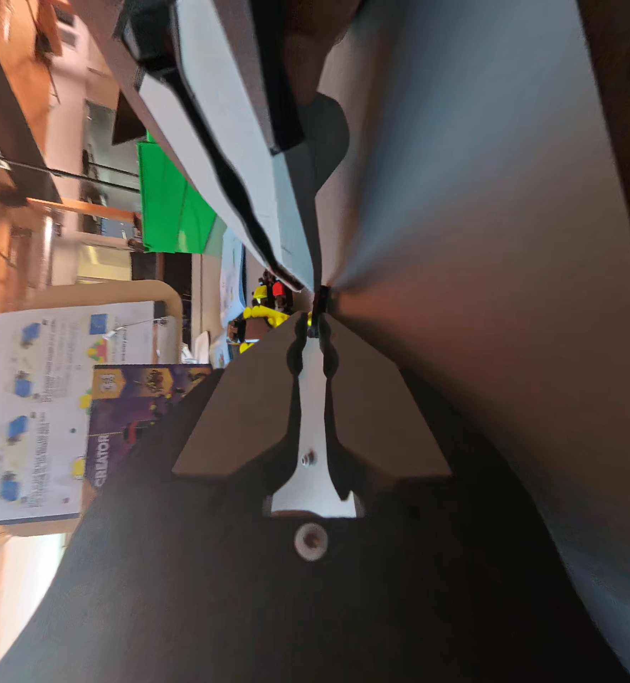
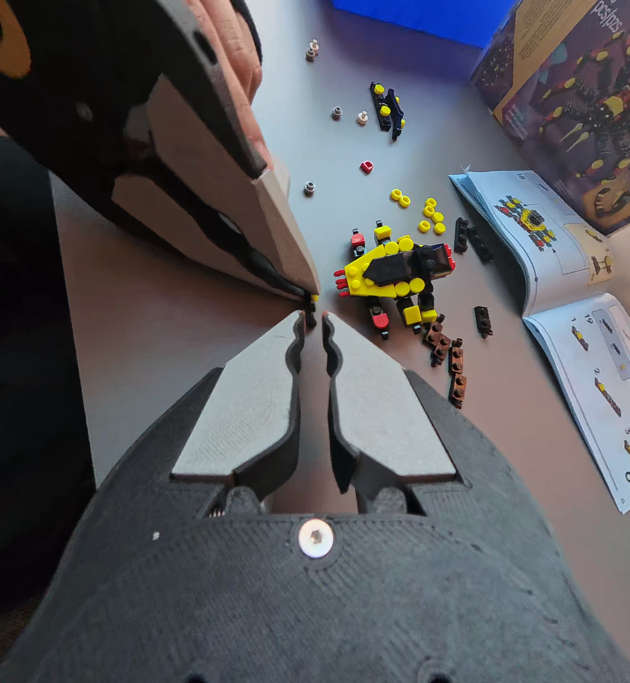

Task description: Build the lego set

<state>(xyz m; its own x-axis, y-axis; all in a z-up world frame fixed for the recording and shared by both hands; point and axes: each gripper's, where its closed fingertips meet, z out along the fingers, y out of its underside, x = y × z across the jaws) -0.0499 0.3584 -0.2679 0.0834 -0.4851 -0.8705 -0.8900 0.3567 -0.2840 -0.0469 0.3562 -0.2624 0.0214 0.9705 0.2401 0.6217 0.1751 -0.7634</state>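
Grippers meet at frame centre: the left gripper [image 2: 311,294] pinches a small black-and-yellow piece [image 2: 311,308], the right gripper [image 2: 311,319] narrow around its lower end. Only the right wrist view shows the yellow-black model [image 2: 391,271], loose yellow studs [image 2: 431,216] and open booklet [image 2: 564,332] at right; the left wrist view is blurred.

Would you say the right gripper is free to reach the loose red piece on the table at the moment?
Probably not yet: the right gripper sits at a small black-and-yellow piece together with the left gripper. The table towards the red piece lies open.
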